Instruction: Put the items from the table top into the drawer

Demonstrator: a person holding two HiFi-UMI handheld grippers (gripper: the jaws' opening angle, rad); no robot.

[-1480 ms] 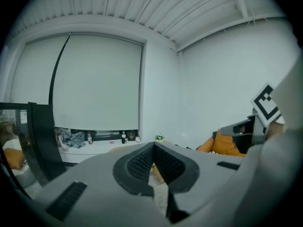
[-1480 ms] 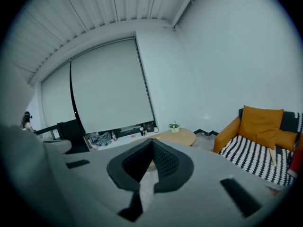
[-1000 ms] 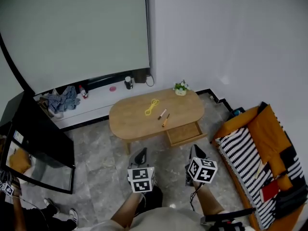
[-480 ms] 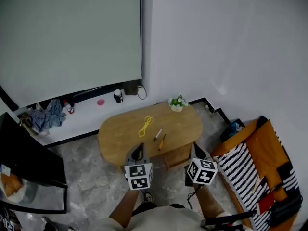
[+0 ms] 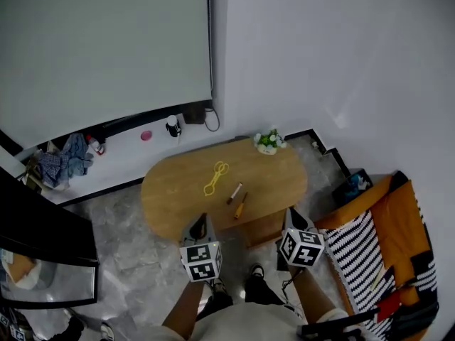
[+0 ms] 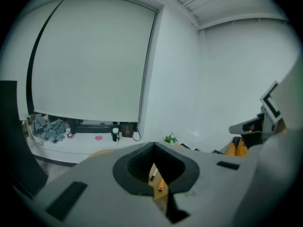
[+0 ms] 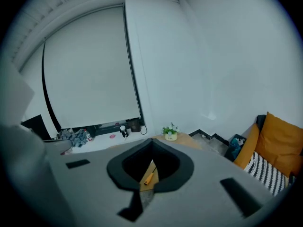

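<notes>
**Both grippers clenched and empty, short of the counter**

My left gripper [image 5: 201, 224] is clenched on nothing. It points at the counter [image 5: 170, 197], I judge because nothing is within reach yet. Beyond its tips, the yellow loop [image 5: 215, 177], white pen [image 5: 234, 193] and orange pen [image 5: 242, 206] lie on the wooden top. The drawer [image 5: 261, 227] shows under the near edge, between my two grippers. My right gripper [image 5: 292, 217] is likewise clenched and empty. The floor [image 5: 128, 254] is grey stone. A pale blind [image 5: 99, 48] hangs far ahead to the left, and an orange sofa [image 5: 398, 212] stands right of my right gripper.
</notes>
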